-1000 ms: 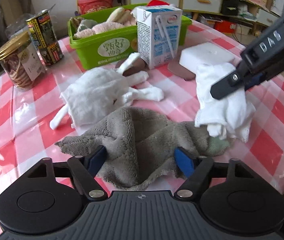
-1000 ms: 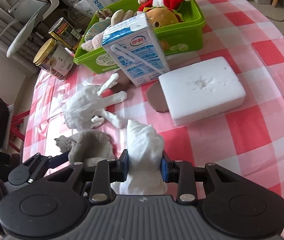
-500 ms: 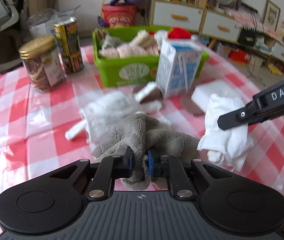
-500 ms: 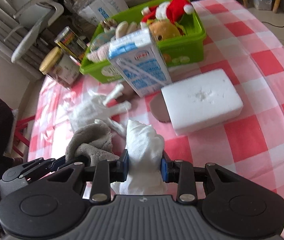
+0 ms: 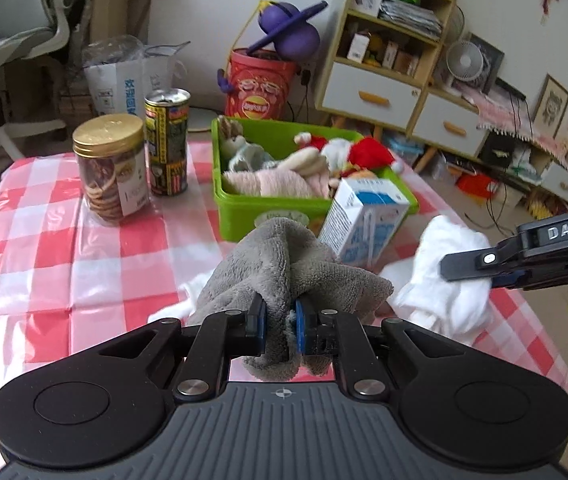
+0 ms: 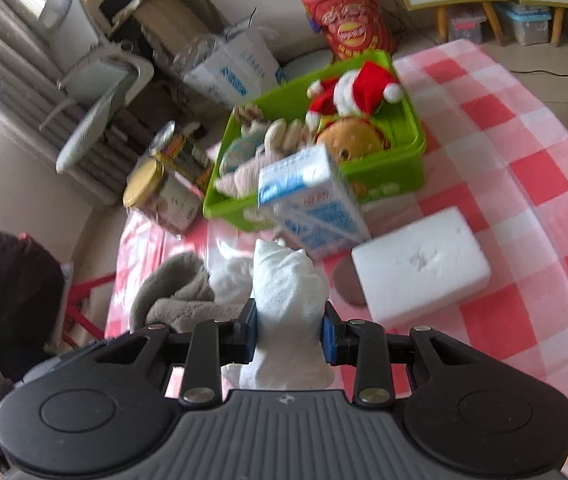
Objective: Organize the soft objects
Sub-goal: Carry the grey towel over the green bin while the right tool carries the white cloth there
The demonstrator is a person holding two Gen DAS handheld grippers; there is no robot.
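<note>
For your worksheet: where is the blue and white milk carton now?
In the left wrist view the blue and white milk carton stands right of centre, directly before the green plastic bin.

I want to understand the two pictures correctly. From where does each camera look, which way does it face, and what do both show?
Left wrist: sits on the left gripper, looks down across the table; its jaws hold the grey towel; the right gripper shows.
Right wrist: sits on the right gripper, faces the green bin; its jaws hold the white cloth.
Shared: bin, milk carton, both cloths.

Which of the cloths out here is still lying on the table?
The white cloth behind the other two. The grey towel is pinched in the left gripper, and another white cloth in the right gripper.
</note>
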